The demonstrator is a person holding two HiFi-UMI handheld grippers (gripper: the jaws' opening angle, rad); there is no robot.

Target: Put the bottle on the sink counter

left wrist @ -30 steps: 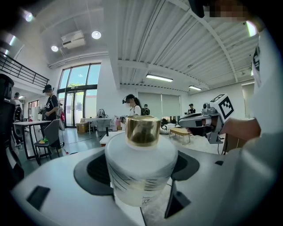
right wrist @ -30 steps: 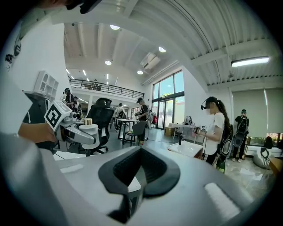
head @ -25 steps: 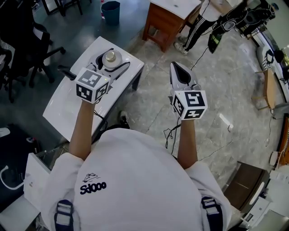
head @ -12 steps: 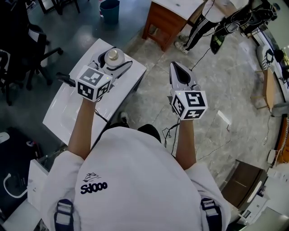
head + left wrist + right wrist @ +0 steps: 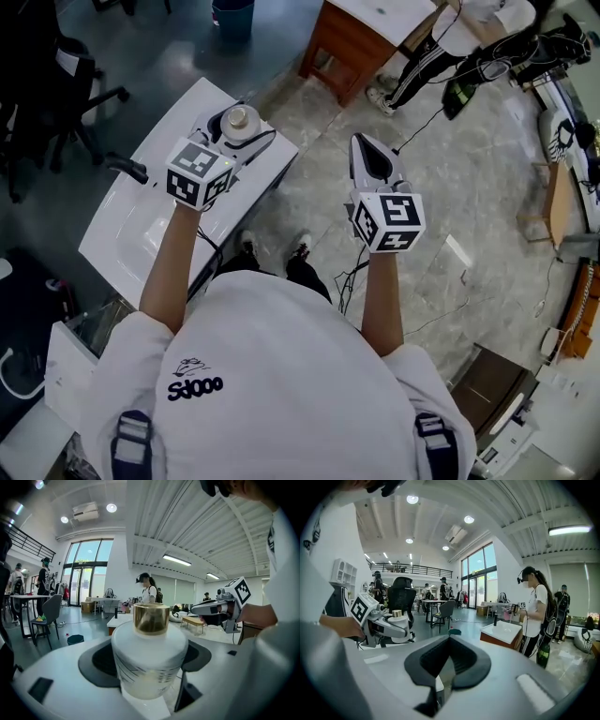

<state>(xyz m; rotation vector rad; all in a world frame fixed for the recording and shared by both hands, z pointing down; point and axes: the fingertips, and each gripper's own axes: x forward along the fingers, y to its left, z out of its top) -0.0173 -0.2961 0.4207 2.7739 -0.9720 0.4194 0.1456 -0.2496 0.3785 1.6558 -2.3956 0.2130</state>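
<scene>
Left gripper (image 5: 238, 127) has its jaws clamped on both sides of the white bottle (image 5: 149, 660) with the gold cap (image 5: 151, 618), held upright over the upper end of the white sink counter (image 5: 120, 246) in the upper left of the head view. Can't tell if the bottle touches the counter. Right gripper (image 5: 449, 663) sits at frame centre over the marble floor (image 5: 469, 178), jaws all but together with nothing between them.

Head view: I look steeply down from above the person's shoulders onto both arms, the sink counter (image 5: 141, 225) and the floor. Left gripper view: level along its jaws, with the bottle (image 5: 149, 656) very near and filling the centre. Right gripper view: level, facing the open hall. Shared ground: the left gripper view catches the right gripper (image 5: 199, 608) at its right. The right gripper view catches the left gripper (image 5: 401, 629) at its left. The head view takes in both.
</scene>
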